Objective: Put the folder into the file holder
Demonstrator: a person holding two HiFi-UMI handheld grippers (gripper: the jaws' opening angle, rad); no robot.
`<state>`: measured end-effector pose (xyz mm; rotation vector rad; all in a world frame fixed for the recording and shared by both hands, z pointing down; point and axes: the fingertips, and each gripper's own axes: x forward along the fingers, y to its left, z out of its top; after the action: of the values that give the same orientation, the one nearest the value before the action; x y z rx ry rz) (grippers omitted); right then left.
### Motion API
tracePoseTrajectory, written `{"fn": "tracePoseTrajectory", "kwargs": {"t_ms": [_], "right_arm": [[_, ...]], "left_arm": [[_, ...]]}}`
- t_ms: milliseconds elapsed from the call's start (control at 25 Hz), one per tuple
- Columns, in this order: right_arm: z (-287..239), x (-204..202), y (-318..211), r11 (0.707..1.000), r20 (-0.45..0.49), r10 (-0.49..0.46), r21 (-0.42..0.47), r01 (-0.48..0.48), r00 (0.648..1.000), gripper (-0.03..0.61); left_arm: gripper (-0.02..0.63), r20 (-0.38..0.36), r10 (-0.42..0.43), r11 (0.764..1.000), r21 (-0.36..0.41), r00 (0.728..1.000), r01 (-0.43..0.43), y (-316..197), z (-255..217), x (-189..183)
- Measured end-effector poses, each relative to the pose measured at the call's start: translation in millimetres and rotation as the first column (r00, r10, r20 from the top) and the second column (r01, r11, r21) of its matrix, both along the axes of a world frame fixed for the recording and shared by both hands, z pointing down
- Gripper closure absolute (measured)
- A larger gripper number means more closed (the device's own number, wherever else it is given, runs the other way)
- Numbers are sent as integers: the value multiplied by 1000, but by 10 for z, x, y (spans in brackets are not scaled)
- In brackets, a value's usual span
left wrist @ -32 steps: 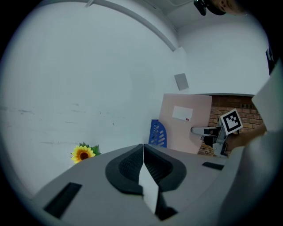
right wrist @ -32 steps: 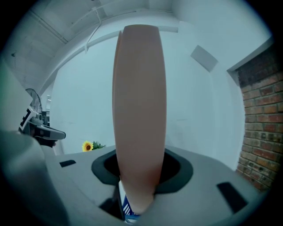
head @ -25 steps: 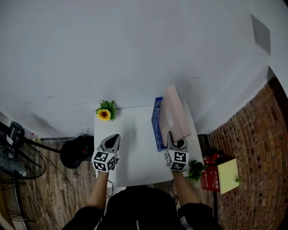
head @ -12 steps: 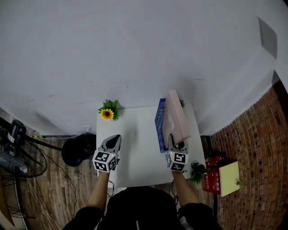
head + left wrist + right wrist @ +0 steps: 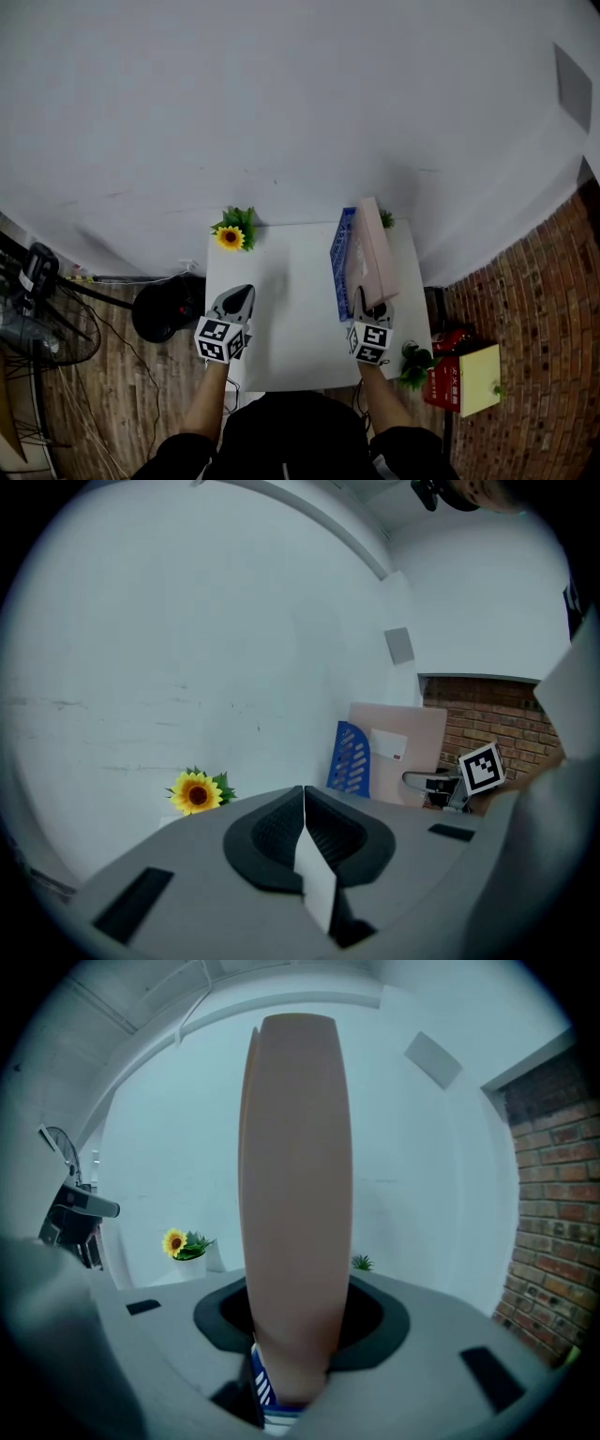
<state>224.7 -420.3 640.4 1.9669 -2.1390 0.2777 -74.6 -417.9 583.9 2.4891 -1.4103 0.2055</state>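
My right gripper (image 5: 366,305) was clamped on the near end of the pink folder (image 5: 373,251), the jaws held fairly wide by its thickness. The folder stood on edge, running away from me along the right side of the white table (image 5: 286,319). It sat just to the right of the blue slotted wall of the file holder (image 5: 342,262) and touching it. In the right gripper view a bit of that blue wall showed just under the folder at my jaws. I could not tell whether the folder was fully down inside the holder. My left gripper (image 5: 236,298) hovered over the left side of the table, its jaws pressed together with nothing between them. A sunflower (image 5: 232,237) stood at the far left corner, and a small green plant (image 5: 386,219) at the far right corner behind the folder.
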Motion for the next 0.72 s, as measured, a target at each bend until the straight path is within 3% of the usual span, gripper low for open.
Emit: {"fn": "tracePoseTrajectory", "kwargs": {"t_ms": [720], "right_arm": [[371,83,-2,1000,1,21,-12,-21,1000,405]], "left_arm": [[589,62,9,1000,-22,998,-7,35,137,-27]]}}
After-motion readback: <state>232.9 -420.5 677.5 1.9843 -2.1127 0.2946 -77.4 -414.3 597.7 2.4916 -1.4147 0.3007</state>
